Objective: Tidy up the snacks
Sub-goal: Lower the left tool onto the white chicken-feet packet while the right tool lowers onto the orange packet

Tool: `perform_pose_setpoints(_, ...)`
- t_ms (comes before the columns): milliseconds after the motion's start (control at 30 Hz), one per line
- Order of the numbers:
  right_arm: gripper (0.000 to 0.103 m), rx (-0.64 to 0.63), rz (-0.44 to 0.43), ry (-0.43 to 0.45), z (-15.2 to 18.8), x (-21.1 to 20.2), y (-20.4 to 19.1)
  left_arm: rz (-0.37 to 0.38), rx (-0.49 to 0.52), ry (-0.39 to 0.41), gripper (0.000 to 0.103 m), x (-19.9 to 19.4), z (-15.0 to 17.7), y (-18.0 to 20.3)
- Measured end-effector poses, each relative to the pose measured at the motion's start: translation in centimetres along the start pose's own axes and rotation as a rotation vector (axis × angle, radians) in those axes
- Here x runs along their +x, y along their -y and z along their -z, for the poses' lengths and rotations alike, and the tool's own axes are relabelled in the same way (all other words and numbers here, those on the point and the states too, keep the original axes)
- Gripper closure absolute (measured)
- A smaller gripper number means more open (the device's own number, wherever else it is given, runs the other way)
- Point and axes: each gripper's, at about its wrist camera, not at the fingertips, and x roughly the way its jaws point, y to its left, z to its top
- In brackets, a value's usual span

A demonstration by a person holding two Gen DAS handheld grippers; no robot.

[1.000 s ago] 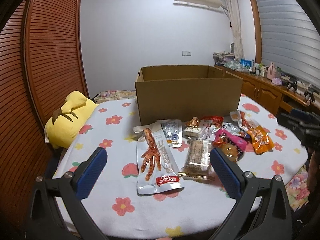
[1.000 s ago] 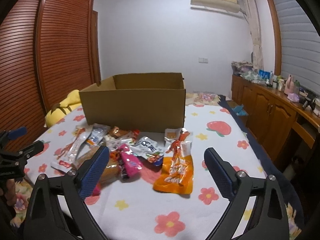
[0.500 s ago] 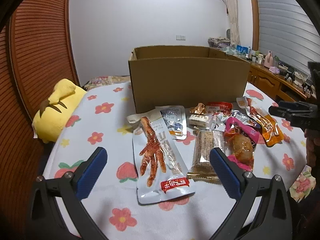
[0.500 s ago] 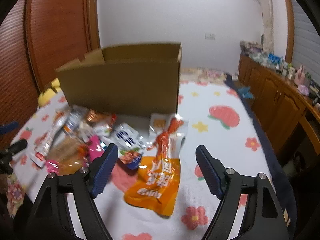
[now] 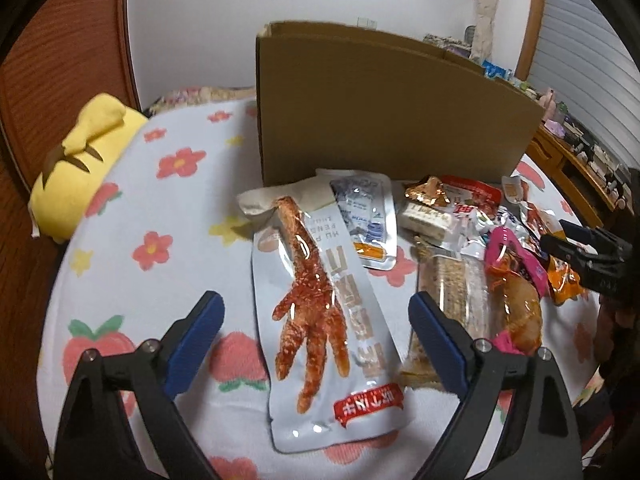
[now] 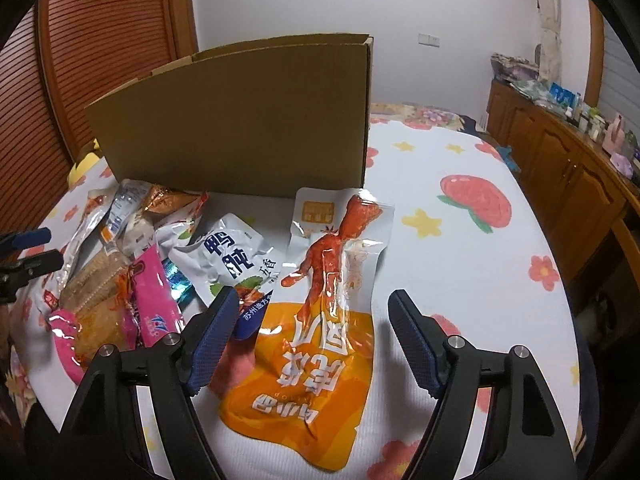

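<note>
An open cardboard box (image 5: 384,108) stands on a flowered bedspread, with a pile of snack packs in front of it. My left gripper (image 5: 316,320) is open and straddles a silver chicken-foot pack (image 5: 324,308) lying flat. Beside it lie a sesame bar (image 5: 452,292) and a pink pack (image 5: 516,280). My right gripper (image 6: 312,328) is open over an orange chicken-foot pack (image 6: 324,340). A white duck-gizzard pack (image 6: 228,260) and a pink pack (image 6: 152,304) lie to its left. The box (image 6: 248,120) stands behind.
A yellow plush pillow (image 5: 80,168) lies at the bed's left edge. Wooden louvred doors (image 6: 104,40) stand to the left. A wooden cabinet with clutter on top (image 6: 568,160) runs along the right. The right gripper shows at the left wrist view's right edge (image 5: 580,248).
Both grippers have moved forward and down toward the snacks, so the packs now lie between their open fingers. Nothing has been gripped.
</note>
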Motion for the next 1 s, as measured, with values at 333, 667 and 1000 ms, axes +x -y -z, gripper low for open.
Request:
perform_pose_setpoints(333,0.024,0.002,-0.010,-0.015,0.0,0.5,0.0,0.057,-0.045,-0.109,0.022,2.4,-1.3,-0.6)
perform_pose_setpoints(667,0.024,0.005,-0.007,-0.030,0.0,0.7,0.2,-0.032,0.034,-0.141,0.034,3.3,-1.9,0.3)
perform_pose_setpoints(1000,0.024,-0.013,0.004,-0.056,-0.3,1.1,-0.2,-0.011,0.014,-0.117,0.040,2.4,-1.7,-1.0)
